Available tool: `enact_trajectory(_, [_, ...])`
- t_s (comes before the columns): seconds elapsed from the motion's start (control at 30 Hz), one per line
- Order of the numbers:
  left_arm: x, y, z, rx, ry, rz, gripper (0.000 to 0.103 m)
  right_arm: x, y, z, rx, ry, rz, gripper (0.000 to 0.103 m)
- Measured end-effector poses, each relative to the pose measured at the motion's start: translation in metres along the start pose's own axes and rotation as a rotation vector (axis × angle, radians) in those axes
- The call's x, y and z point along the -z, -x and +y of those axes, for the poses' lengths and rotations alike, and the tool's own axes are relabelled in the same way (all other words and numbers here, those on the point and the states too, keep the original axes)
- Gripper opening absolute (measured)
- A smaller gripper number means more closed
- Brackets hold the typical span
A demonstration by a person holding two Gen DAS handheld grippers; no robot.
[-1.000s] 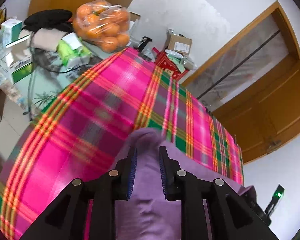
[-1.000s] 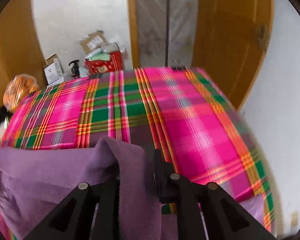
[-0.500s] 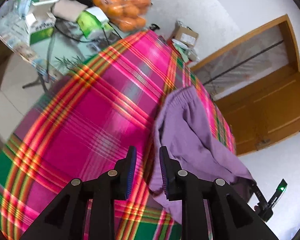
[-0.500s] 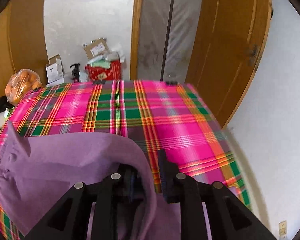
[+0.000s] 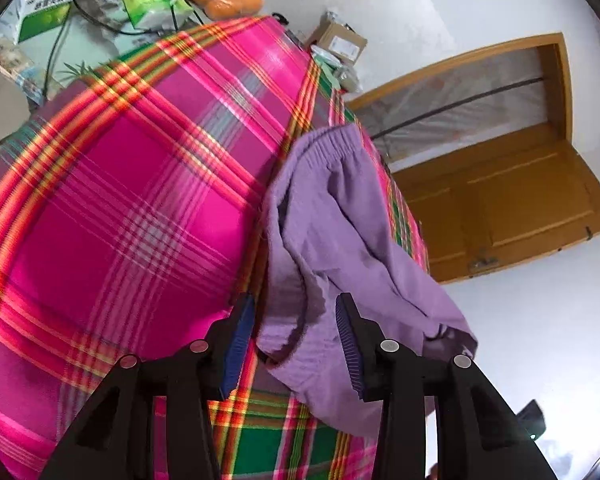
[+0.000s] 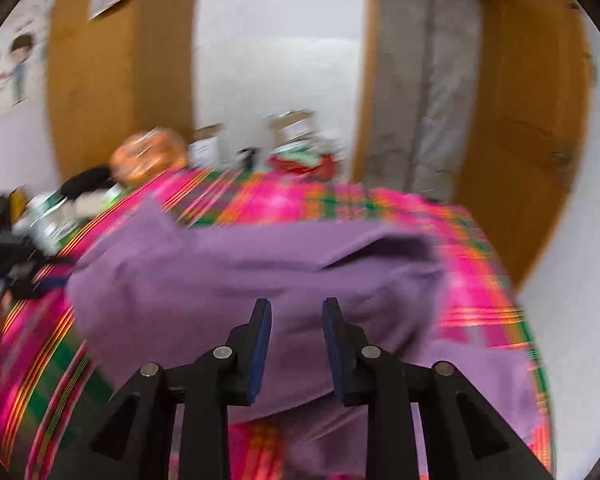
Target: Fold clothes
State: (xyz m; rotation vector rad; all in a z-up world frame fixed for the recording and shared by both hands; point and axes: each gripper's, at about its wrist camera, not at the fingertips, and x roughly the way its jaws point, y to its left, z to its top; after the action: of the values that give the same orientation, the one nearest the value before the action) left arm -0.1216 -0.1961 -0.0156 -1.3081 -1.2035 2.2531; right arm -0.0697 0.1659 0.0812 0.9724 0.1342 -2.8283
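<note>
Your right tool (image 6: 296, 344) has its two fingers spread apart with nothing between them, pointing over the purple garment (image 6: 260, 264), which lies folded in a loose heap on the pink plaid cloth (image 6: 480, 304). The picture is blurred. Beyond the cloth's far edge you can see a bag of oranges (image 6: 148, 156), some boxes (image 6: 292, 128) and a wooden door (image 6: 520, 120)

Plaid-covered tabletop with 1 garment

A pink, green and orange plaid cloth (image 5: 132, 208) covers the tabletop; 1 purple garment (image 5: 332, 216) lies crumpled on it, overhanging one edge.
</note>
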Motion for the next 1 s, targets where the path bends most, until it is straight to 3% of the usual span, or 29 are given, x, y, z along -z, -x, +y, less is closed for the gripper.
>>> enact_trajectory(0.1, [0.001, -0.008, 0.001, -0.027, -0.006, 0.022, 0.044, 0.013, -0.009, 0.018, -0.112, 0.025, 0.042, 0.034])
enact_trajectory(0.27, [0.006, -0.013, -0.004, 0.001, -0.028, 0.032, 0.044, 0.028, -0.024, 0.045, -0.227, 0.089, 0.103, 0.045])
enact_trajectory(0.5, [0.012, -0.022, -0.02, 0.025, -0.086, 0.103, 0.044, 0.048, -0.04, 0.076, -0.308, 0.193, 0.17, 0.051])
enact_trajectory(0.6, [0.014, -0.032, -0.027, -0.005, -0.121, 0.129, 0.044, 0.054, -0.045, 0.089, -0.331, 0.246, 0.2, 0.052])
enact_trajectory(0.67, [0.011, -0.035, -0.026, -0.023, -0.106, 0.12, 0.044, 0.055, -0.045, 0.096, -0.326, 0.276, 0.206, 0.055])
enact_trajectory(0.73, [0.009, -0.037, -0.024, 0.006, -0.071, 0.118, 0.044, 0.056, -0.046, 0.102, -0.314, 0.3, 0.207, 0.055])
enact_trajectory(0.9, [0.005, -0.034, -0.019, 0.022, -0.02, 0.112, 0.042, 0.052, -0.051, 0.103, -0.277, 0.281, 0.205, 0.054])
enact_trajectory(0.93, [0.004, -0.033, -0.018, 0.022, -0.012, 0.111, 0.035, 0.051, -0.052, 0.103, -0.265, 0.271, 0.204, 0.046])
enact_trajectory(1.0, [0.004, -0.028, -0.018, 0.011, -0.014, 0.094, 0.032, 0.049, -0.053, 0.1, -0.234, 0.245, 0.197, 0.028])
